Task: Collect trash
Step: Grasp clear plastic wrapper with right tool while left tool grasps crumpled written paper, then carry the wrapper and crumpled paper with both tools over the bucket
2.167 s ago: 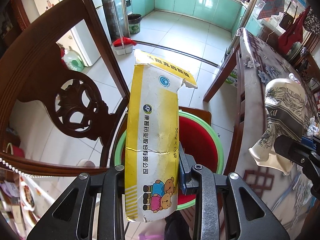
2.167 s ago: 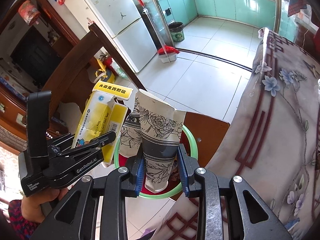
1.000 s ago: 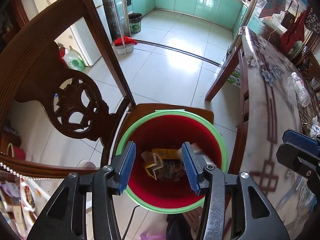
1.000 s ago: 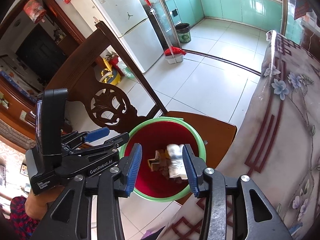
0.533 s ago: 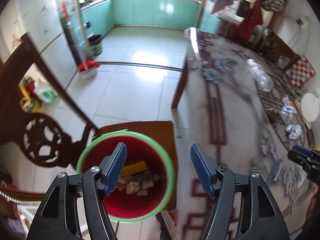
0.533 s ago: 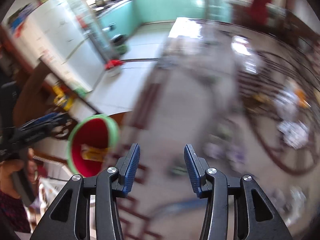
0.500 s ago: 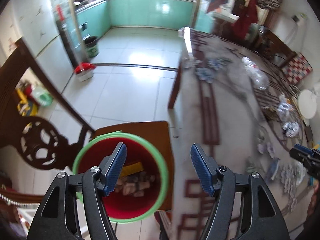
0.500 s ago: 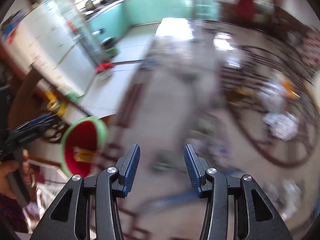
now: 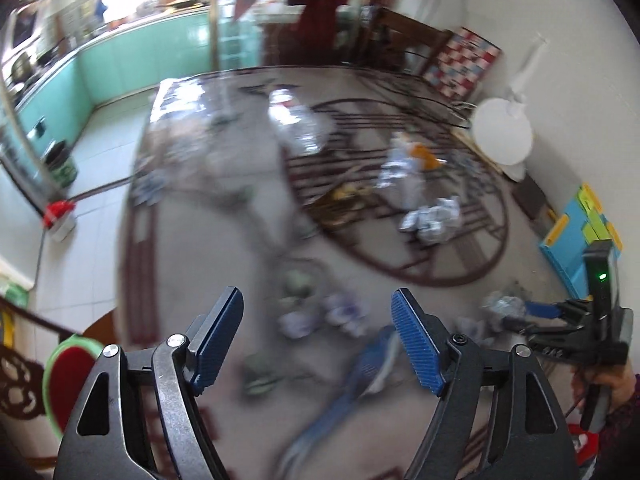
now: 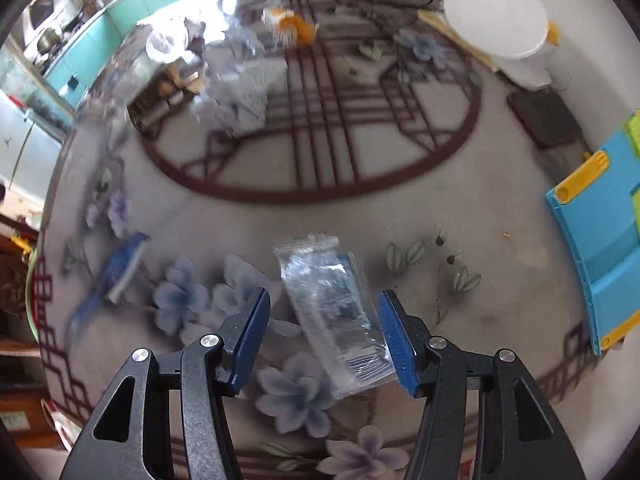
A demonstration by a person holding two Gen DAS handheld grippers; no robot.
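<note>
**Two open claws over a messy table**

The right claw (image 10: 322, 330) points down at the table (image 10: 360, 220), which has a cloth with dark red lines and blue flowers. Its two blue pads stand apart and have just been opening wider. A clear plastic wrapper (image 10: 332, 300) lies flat on the table between the pads. The wrapper's lower right corner looks very close to the right pad, but the pads do not squeeze it. So the right claw holds nothing.

The left claw (image 9: 318, 336) is over the same table, nearer the edge. Its pads are wide apart and have just been opening too. Nothing is between them. Under it the picture is blurry. A blue and white wrapper (image 9: 372, 364) lies on the cloth just below the gap.

More trash sits farther back on the table. There is a crumpled silver and white heap (image 10: 236, 92) at the left side of the big round pattern, with a brown basket (image 10: 160, 100) beside it. An orange and white scrap (image 10: 294, 26) lies behind them. A white lidded pot (image 10: 504, 28) stands at the far right. A blue and yellow tray (image 10: 596, 240) lies at the right edge.

The red bin with a green rim (image 9: 66, 380) shows at the lower left in the left view, down off the table's edge, beside a dark wooden chair (image 9: 16, 376). A hand (image 9: 608, 384) grips the right claw's handle at the right of that view.
</note>
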